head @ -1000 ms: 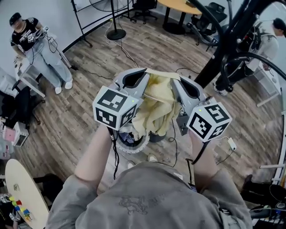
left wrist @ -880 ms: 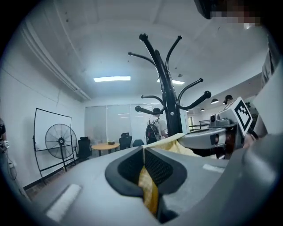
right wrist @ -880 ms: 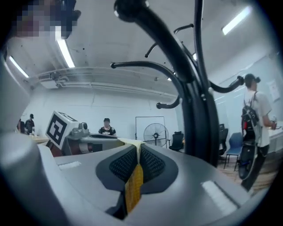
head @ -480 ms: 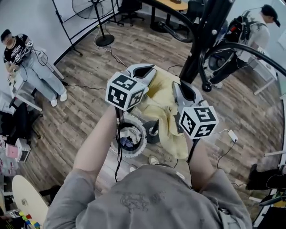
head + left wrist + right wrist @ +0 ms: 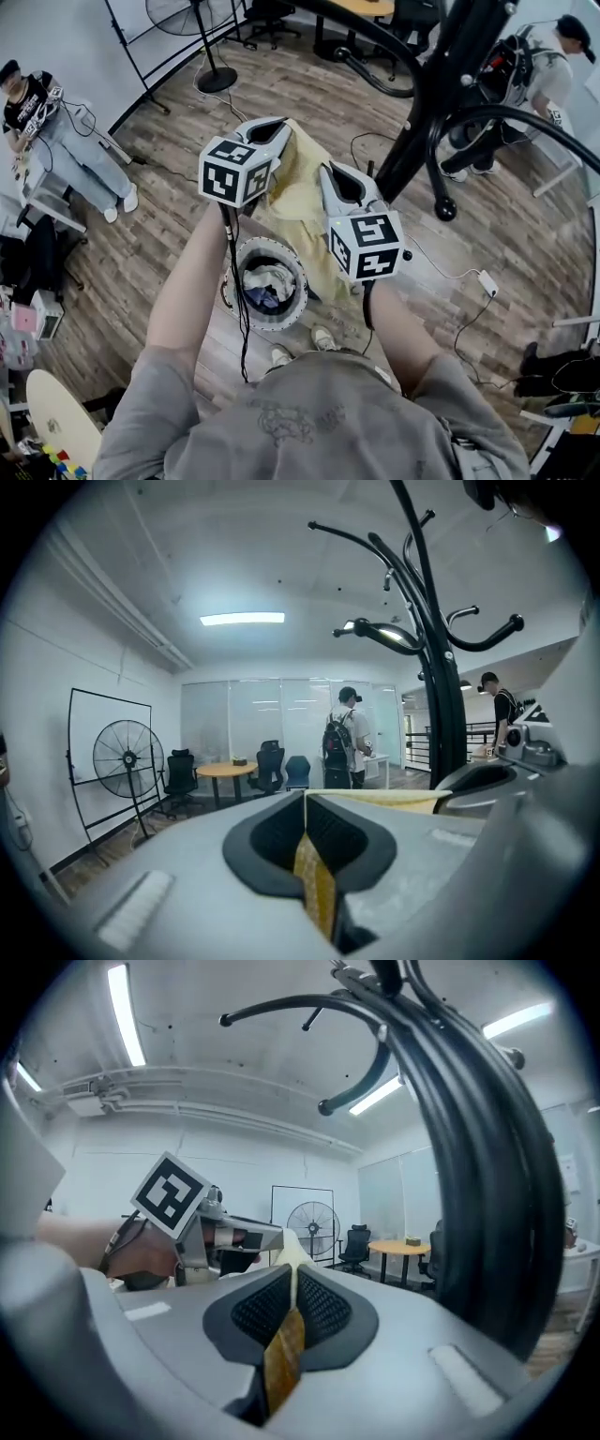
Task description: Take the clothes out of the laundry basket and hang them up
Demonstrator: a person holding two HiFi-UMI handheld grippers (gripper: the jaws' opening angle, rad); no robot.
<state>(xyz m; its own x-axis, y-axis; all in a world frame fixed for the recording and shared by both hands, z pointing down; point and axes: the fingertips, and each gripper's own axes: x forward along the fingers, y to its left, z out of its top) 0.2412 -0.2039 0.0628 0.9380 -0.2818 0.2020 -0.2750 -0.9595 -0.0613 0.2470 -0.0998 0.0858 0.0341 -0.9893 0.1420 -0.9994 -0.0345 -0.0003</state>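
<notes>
Both the left gripper (image 5: 272, 125) and the right gripper (image 5: 330, 172) have carried the yellow cloth (image 5: 298, 202) closer to the black coat stand (image 5: 427, 112), and the laundry basket (image 5: 232, 286) below now shows almost whole. The cloth is stretched between the two grippers and hangs down by the basket's right rim. Each gripper's jaws are pinched tight on a fold of the cloth. More clothes (image 5: 267, 281), perhaps dark and white ones, lie in the basket, which stands on the wood floor (image 5: 159, 187).
</notes>
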